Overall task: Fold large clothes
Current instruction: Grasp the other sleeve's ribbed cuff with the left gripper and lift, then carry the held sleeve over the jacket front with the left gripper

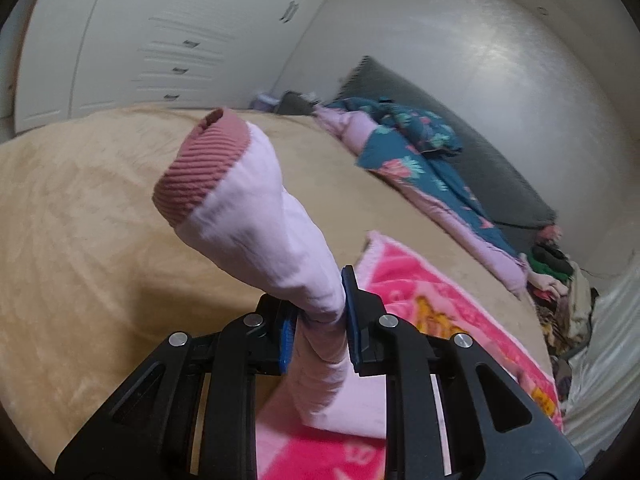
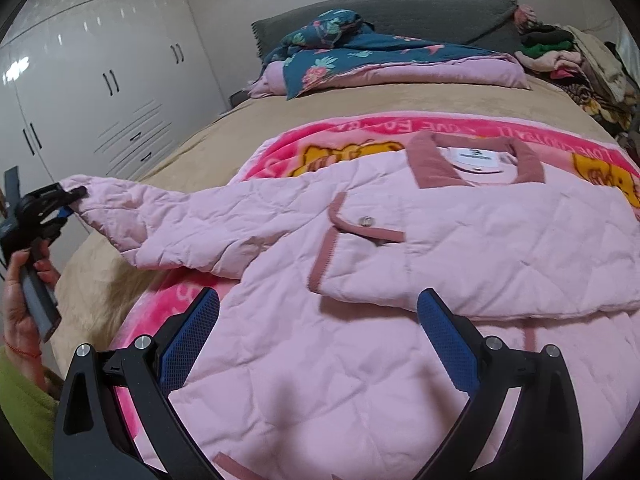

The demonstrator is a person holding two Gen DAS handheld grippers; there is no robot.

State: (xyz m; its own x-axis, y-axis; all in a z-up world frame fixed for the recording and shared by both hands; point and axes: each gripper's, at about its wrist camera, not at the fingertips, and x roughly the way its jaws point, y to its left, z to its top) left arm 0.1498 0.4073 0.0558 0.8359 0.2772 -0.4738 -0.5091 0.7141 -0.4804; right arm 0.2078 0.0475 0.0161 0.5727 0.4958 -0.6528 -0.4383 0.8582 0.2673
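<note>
Item: pink quilted jacket, one sleeve clamped in our left gripper. Right gripper hovers empty, jaws spread. Next, we judge: carry the sleeve across the jacket's front.

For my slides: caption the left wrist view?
Left claw shut on pink jacket sleeve, lifted above the bed.

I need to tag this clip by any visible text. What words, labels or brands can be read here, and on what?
Pink blanket, border lettering: seen upside down and cut off, not readable for sure.
Pink blanket, lettering at right edge: upside down, too distorted to read.
White neck label inside the pink jacket collar: dark print, too small to read.
Wardrobe: no text.
</note>
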